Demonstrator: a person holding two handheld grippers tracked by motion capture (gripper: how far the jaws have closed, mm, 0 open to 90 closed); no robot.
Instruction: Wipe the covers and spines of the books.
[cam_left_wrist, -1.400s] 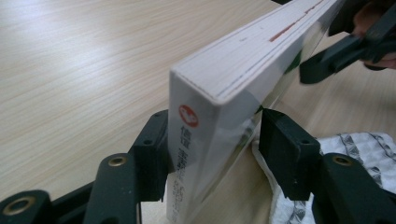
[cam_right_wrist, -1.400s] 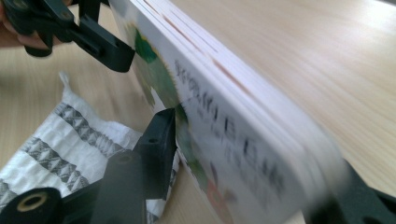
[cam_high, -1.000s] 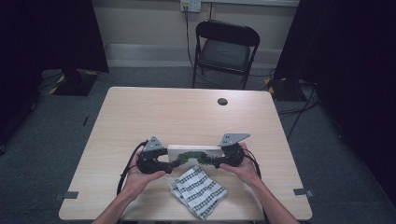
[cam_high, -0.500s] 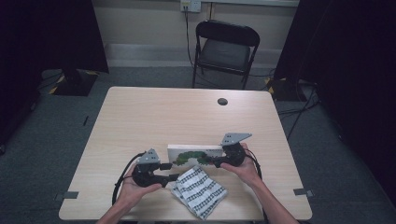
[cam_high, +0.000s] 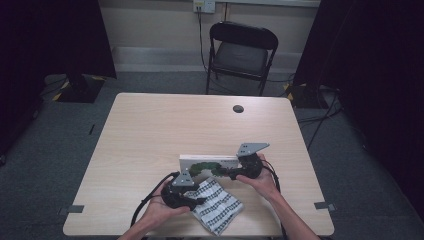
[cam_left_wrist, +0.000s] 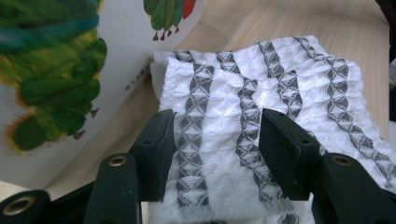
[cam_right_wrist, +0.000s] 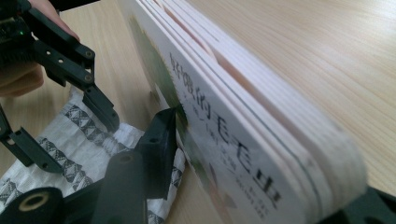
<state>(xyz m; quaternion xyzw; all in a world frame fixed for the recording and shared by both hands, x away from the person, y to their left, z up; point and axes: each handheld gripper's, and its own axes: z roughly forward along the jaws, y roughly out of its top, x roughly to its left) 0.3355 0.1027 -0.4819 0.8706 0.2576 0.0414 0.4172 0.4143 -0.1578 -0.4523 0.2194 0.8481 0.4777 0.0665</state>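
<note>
White waffle cloth (cam_left_wrist: 261, 116) with grey-black patterned stripes lies folded on the counter (cam_high: 150, 135), its far edge touching the near edge of the book (cam_high: 210, 162). The book stands on its long edge, cover facing the person, and serves as the landmark here.

Left tongs (cam_left_wrist: 217, 140): jaws wide, one on each side of a cloth stripe, just above the fabric and not closed on it. In the high view the left tongs (cam_high: 197, 197) sit just in front of the book's left part, over the cloth's near-left corner.

Right tongs (cam_high: 231, 174): at the book's right end. In the right gripper view one jaw lies against the cover and the other sits behind the stacked board pages, so the right tongs (cam_right_wrist: 261, 186) appear clamped across the book's thickness, keeping it upright.

Step in hand, as judged: grasp the cloth while the book is steadied.

Procedure advice:
- Lower the left tongs until both jaw tips press into the fabric, then close. Take the top fold only if unfolding is intended; take all layers if lifting the cloth whole.
- Keep the right tongs firm and still. A loosened grip would likely let the book tip toward the cloth.
- Draw the cloth away from the book, not under it, to avoid dragging the book's lower edge.
</note>
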